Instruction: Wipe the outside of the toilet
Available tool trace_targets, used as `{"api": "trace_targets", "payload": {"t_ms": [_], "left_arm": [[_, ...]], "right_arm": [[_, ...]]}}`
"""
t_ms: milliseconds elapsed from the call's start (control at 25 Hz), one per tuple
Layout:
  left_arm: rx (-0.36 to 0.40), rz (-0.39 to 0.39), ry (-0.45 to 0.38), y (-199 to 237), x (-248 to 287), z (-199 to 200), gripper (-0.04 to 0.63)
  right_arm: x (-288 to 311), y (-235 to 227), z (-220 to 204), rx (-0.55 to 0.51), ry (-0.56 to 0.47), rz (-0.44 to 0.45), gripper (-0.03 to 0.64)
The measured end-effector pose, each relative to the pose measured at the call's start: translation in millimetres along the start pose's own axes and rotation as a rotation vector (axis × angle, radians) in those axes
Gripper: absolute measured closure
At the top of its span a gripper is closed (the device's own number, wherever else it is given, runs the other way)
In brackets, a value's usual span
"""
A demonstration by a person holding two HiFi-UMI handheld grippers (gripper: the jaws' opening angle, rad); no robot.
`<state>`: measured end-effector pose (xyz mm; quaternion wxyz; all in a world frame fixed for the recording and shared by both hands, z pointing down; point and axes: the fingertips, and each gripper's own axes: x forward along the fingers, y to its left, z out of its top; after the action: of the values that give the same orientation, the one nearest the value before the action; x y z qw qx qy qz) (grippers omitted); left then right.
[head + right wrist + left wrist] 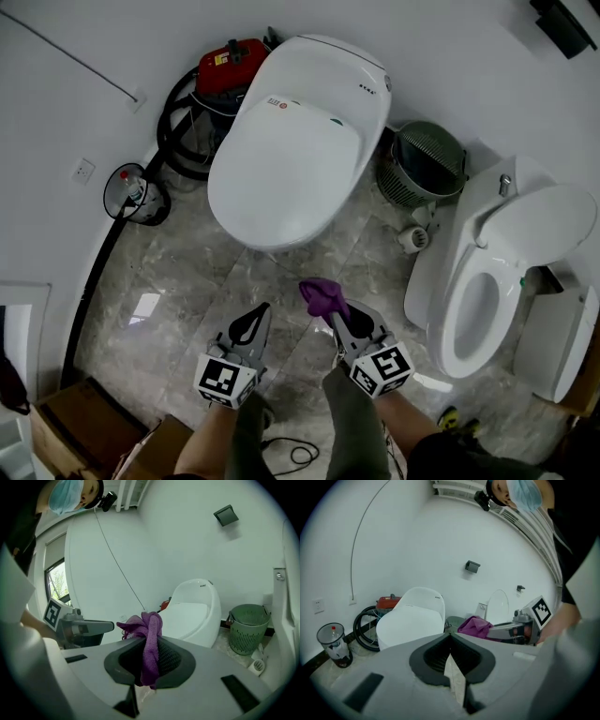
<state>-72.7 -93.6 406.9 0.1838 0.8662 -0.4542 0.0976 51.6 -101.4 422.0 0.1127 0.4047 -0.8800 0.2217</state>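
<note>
A white closed-lid toilet stands ahead against the wall; it also shows as the toilet and the toilet in the gripper views. My right gripper is shut on a purple cloth, which bunches up out of the jaws as the cloth. It hangs over the floor just short of the toilet's front. My left gripper is beside it, shut and holding nothing. The purple cloth shows to its right.
A second toilet with raised lid stands at the right. A green slatted bin sits between the two. A red vacuum with black hose is behind the left side, and a small fan by the wall. Cardboard boxes lie near left.
</note>
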Motion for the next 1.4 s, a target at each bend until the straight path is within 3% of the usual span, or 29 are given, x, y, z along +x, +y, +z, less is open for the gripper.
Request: {"api": "trace_targets", "payload": {"t_ms": [120,360,720,1040,1400], "left_arm": [[0.020,-0.014,-0.032,9.2,18.8,-25.1,0.591],[0.019,0.029,-0.077,42.1,37.0,-89.5,0.591],[0.098,0.075,-0.114,100.0,71.0,-171.6,0.591],[0.101,0.119,-0.213,113.4,96.4,-190.9,0.591],[0.087,0.180,-0.242,105.6,111.5,-203.0,0.591]], "right_arm": [[14.7,-12.9,-21.4,-0.036,-0.012,-0.002,0.577],[56.8,-26.8,-73.0,-0.118,-0.044,0.076,0.577],[130.8,-51.3,-141.2,-0.167,-0.192,0.128,0.577],[163.8,-68.7,-154.7,-0.223,-0.267,0.188,0.577],[175.5,-100.1,-150.5,-0.207,-0.283,0.209,0.577]]}}
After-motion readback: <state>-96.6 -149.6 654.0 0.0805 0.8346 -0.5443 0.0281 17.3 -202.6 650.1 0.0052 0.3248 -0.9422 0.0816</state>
